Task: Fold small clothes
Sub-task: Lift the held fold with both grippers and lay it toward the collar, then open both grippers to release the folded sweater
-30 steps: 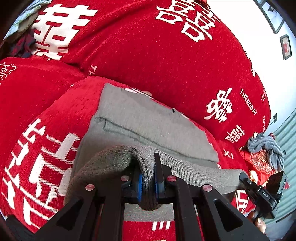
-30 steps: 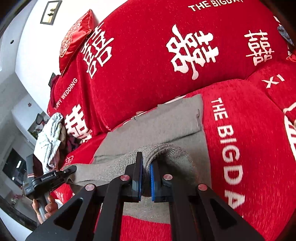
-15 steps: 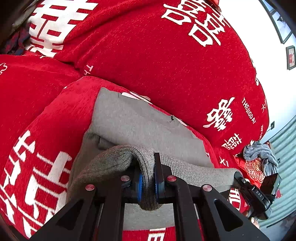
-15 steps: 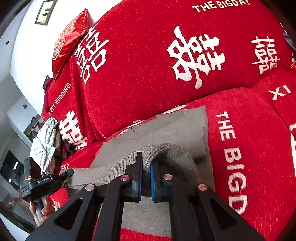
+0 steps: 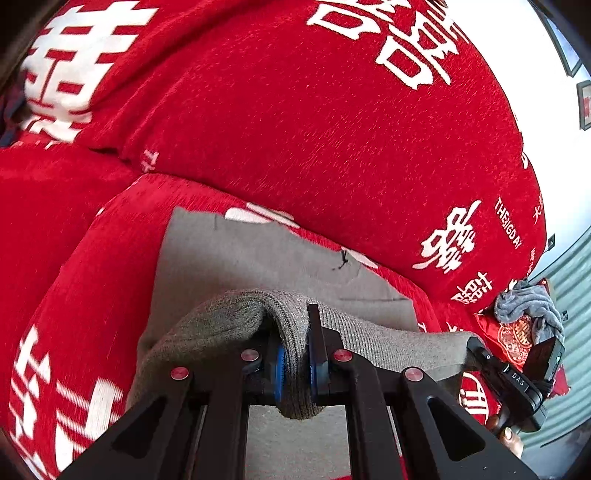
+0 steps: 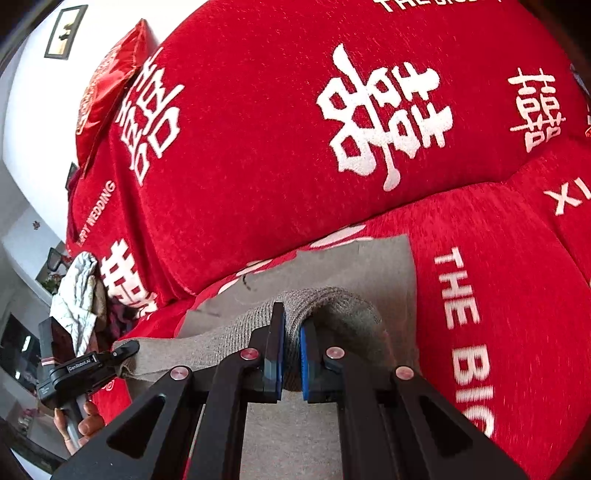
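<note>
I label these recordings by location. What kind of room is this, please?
Probably a home living room: a sofa under a red wedding-print cover, framed pictures on the white wall, and a heap of clothes at the sofa's end.

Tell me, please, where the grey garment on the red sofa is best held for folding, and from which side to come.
Hold the grey garment by its thick ribbed hem, one corner in each gripper, coming from the near edge. The left gripper and right gripper are both shut on that hem, which hangs stretched between them. The hem looks firm enough to pinch, while the rest lies flat on the sofa.
</note>
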A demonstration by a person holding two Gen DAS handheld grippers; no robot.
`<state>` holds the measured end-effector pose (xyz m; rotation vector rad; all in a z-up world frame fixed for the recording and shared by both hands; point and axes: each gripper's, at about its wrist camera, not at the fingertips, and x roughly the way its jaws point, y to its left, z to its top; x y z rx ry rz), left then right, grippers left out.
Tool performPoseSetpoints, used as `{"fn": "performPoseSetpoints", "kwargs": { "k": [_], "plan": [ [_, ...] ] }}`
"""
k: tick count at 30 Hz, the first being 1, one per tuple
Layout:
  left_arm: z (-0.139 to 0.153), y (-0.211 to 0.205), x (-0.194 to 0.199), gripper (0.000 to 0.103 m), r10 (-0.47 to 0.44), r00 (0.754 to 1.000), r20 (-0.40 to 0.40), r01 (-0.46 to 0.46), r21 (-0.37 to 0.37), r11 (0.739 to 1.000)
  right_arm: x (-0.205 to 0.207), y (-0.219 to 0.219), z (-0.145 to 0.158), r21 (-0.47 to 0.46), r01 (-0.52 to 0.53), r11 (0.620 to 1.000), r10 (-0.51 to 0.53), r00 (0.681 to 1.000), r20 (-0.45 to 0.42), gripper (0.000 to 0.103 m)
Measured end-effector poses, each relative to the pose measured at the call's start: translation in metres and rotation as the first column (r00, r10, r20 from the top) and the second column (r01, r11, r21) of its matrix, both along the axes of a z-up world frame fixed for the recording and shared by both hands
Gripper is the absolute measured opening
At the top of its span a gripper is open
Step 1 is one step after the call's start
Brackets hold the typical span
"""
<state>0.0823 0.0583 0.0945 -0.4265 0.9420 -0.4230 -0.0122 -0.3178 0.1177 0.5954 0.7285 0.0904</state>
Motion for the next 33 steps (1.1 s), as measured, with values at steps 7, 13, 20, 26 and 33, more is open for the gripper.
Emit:
{"fn": "performPoseSetpoints", "kwargs": {
  "k": [7, 13, 20, 26, 33],
  "plan": [
    [-0.014, -0.019, 0.052, 0.011, -0.006, 0.999, -0.044, 0.008, 0.039, 0.999, 0.044, -0.012, -0.015, -0.016, 0.029, 0.999, -0.03, 0.999, -0.046, 0.007],
    [-0.036, -0.028, 0.087, 0.011, -0.004, 0.997, -0.083, 0.011, 0.074, 0.997, 0.082, -0.018, -0.038, -0.031, 0.044, 0.999, -0.047, 0.994, -0.104, 0.007],
    [-0.08, -0.027, 0.121, 0.012, 0.01, 0.978, -0.209, 0.002, 0.056, 0.998, 0.112, -0.017, -0.066, -0.069, 0.042, 0.997, -0.053, 0.984, -0.169, 0.007],
    [-0.106, -0.013, 0.139, 0.014, -0.004, 0.95, -0.311, -0.019, -0.07, 0.997, 0.128, -0.024, -0.088, -0.035, 0.069, 0.997, -0.076, 0.972, -0.221, 0.008],
    [-0.113, -0.004, 0.153, 0.017, -0.026, 0.914, -0.405, -0.048, -0.172, 0.984, 0.134, -0.036, -0.096, 0.063, 0.127, 0.99, -0.108, 0.961, -0.253, 0.016]
  ]
}}
